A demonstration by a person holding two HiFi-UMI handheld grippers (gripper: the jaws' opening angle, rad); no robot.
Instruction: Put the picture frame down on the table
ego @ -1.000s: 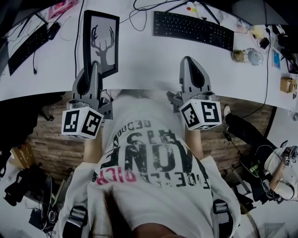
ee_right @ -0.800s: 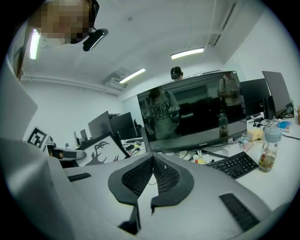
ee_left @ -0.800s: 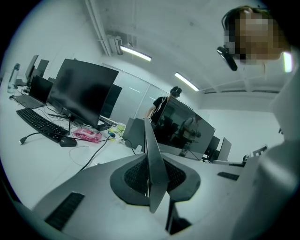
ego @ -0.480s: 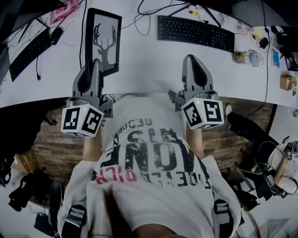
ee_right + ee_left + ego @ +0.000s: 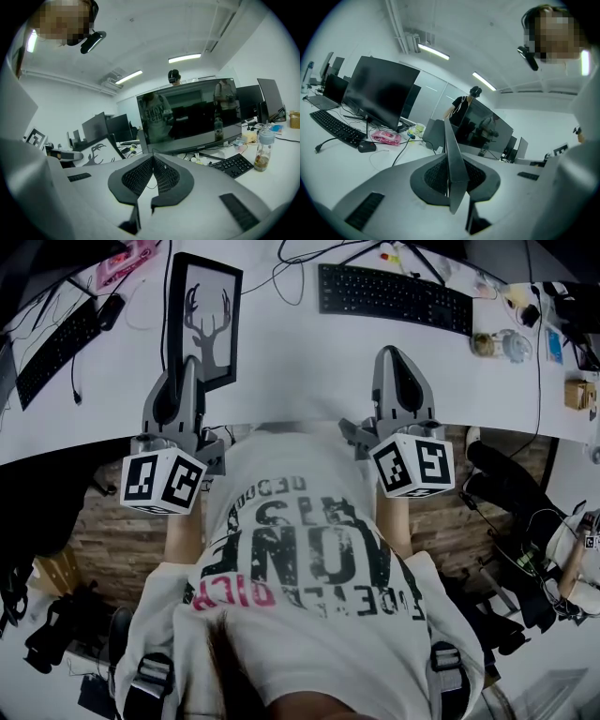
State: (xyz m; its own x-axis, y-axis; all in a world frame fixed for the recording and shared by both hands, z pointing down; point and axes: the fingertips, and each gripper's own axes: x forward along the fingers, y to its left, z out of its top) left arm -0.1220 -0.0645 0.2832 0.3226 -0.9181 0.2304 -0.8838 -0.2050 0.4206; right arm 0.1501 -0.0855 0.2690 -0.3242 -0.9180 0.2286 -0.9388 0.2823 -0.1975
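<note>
One picture frame; two keyboards, the right keyboard right of the frame, the left keyboard left of it; two grippers, the left gripper at the frame's near edge, the right gripper to the frame's right; one pink packet beyond the frame's far left corner.

I hold my two grippers out in front of my chest, level with each other and well apart, both pointing forward and a little down. My left gripper is clamped on the edge of the frame, one pad pressed to each face. My right gripper has its jaws together at the tips with nothing between them. My bare forearms run straight back from the marker cubes to my sides.
</note>
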